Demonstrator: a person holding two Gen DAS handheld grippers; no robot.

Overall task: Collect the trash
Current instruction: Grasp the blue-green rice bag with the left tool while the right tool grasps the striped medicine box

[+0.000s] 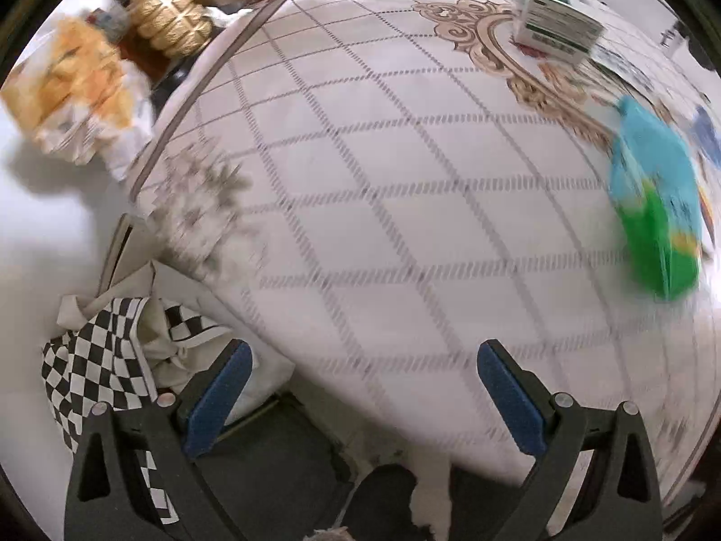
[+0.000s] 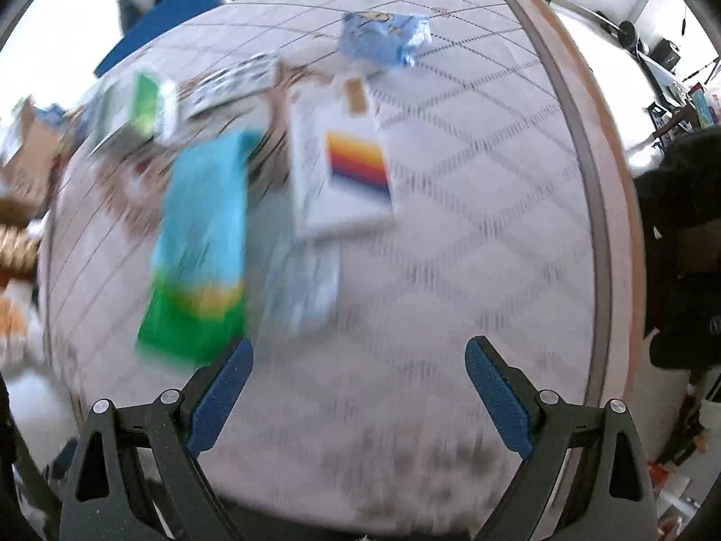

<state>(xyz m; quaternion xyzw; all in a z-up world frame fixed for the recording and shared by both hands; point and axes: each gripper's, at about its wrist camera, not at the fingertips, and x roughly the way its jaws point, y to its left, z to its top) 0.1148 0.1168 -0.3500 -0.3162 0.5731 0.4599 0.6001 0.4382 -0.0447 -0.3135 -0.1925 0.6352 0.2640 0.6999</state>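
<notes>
Both pairs of blue pads are sitting wide apart with nothing between them: the left gripper (image 1: 360, 387) is hanging over the near edge of the round table (image 1: 383, 225), and the right gripper (image 2: 358, 387) is hovering above the tablecloth just short of the trash. Closest to the right one is the blue-and-green packet (image 2: 198, 252), lying flat with its green end nearly touching the left pad, then a pale wrapper (image 2: 302, 284) beside it, the white box with rainbow stripes (image 2: 347, 176) behind that, and a crumpled blue wrapper (image 2: 383, 38) further back. The left view is also showing a green-and-white carton (image 1: 556, 18) across the table. Everything is smeared by motion (so edges are guesswork), and I'd say that's the risk: closing at this speed could just shove the flat packet along the cloth instead of pinching it. For containers, a checkered bag (image 1: 103, 360) is slumping on the floor by the table; I can't tell what's inside.
</notes>
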